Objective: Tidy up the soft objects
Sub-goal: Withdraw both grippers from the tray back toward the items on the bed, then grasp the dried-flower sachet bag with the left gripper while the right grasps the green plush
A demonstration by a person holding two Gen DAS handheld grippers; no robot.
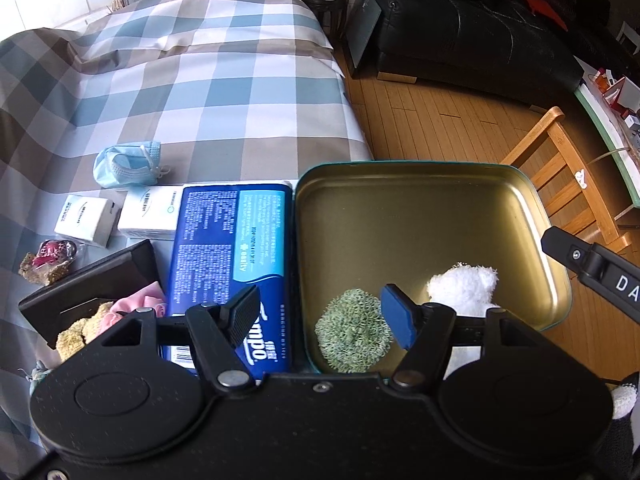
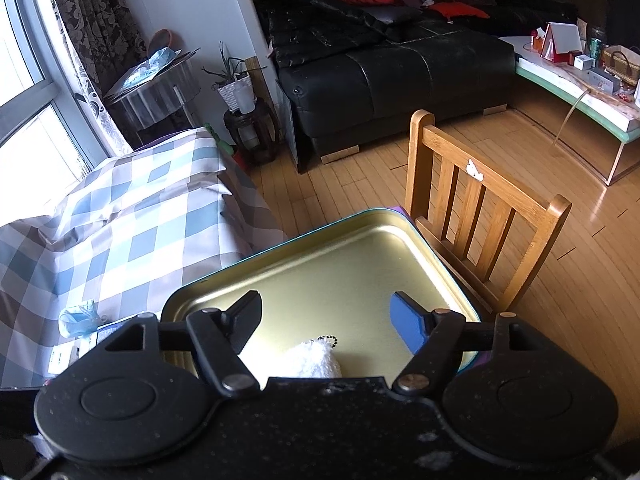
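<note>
A gold metal tin lies open on the checked cloth. In it sit a green fuzzy ball and a white plush toy. My left gripper is open and empty, above the tin's near left edge beside the green ball. My right gripper is open and empty over the tin, just above the white plush. Part of the right gripper shows at the right edge of the left wrist view. Pink and yellow soft items lie in a black box at the left.
A blue tissue pack, two white tissue packets, a blue face mask and a red trinket lie on the checked cloth. A wooden chair stands right of the tin. A black sofa is behind.
</note>
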